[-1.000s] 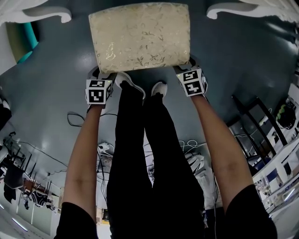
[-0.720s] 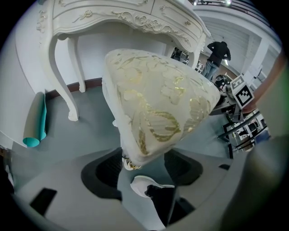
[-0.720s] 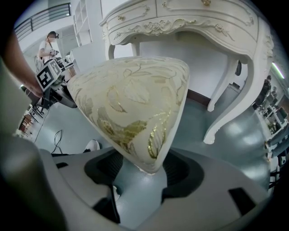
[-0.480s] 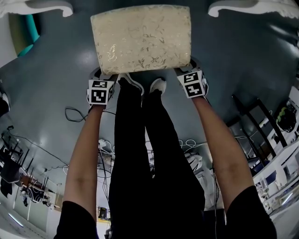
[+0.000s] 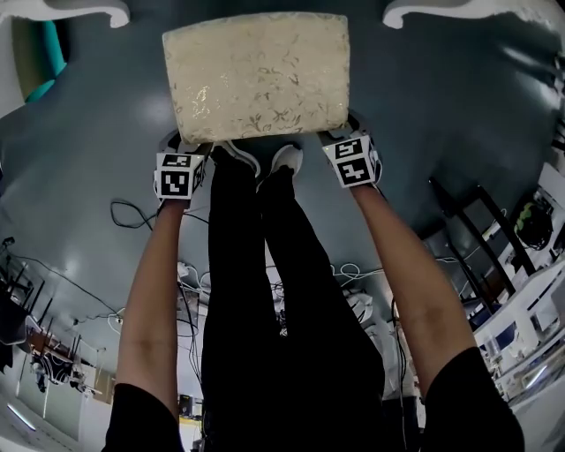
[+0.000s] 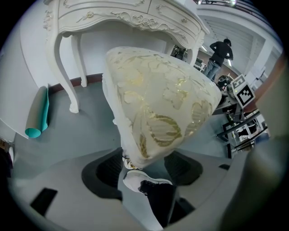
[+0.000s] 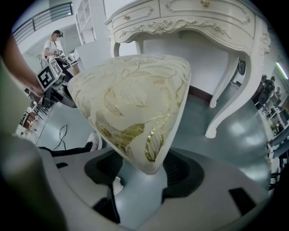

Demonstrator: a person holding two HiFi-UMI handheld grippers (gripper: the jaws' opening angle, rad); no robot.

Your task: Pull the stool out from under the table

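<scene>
The stool (image 5: 256, 75) has a cream cushion with a gold leaf pattern and stands on the grey floor in front of the white carved table (image 7: 189, 18), whose legs (image 5: 62, 11) show at the head view's top corners. My left gripper (image 5: 181, 146) is shut on the stool's near left corner (image 6: 158, 103), and that corner sits between the two dark pads (image 6: 106, 169). My right gripper (image 5: 340, 134) is shut on the near right corner (image 7: 135, 99) in the same way. The stool's legs are hidden under the cushion.
The person's black-trousered legs and white shoes (image 5: 282, 159) stand just behind the stool, between the grippers. A teal roll (image 6: 38, 113) leans by the wall at the left. Cables (image 5: 132, 216) lie on the floor, with a black rack (image 5: 477, 229) at the right. Other people (image 6: 221, 52) stand far off.
The stool, held at both corners, has slid a little away from the table toward the person. Both grippers came back with it.
</scene>
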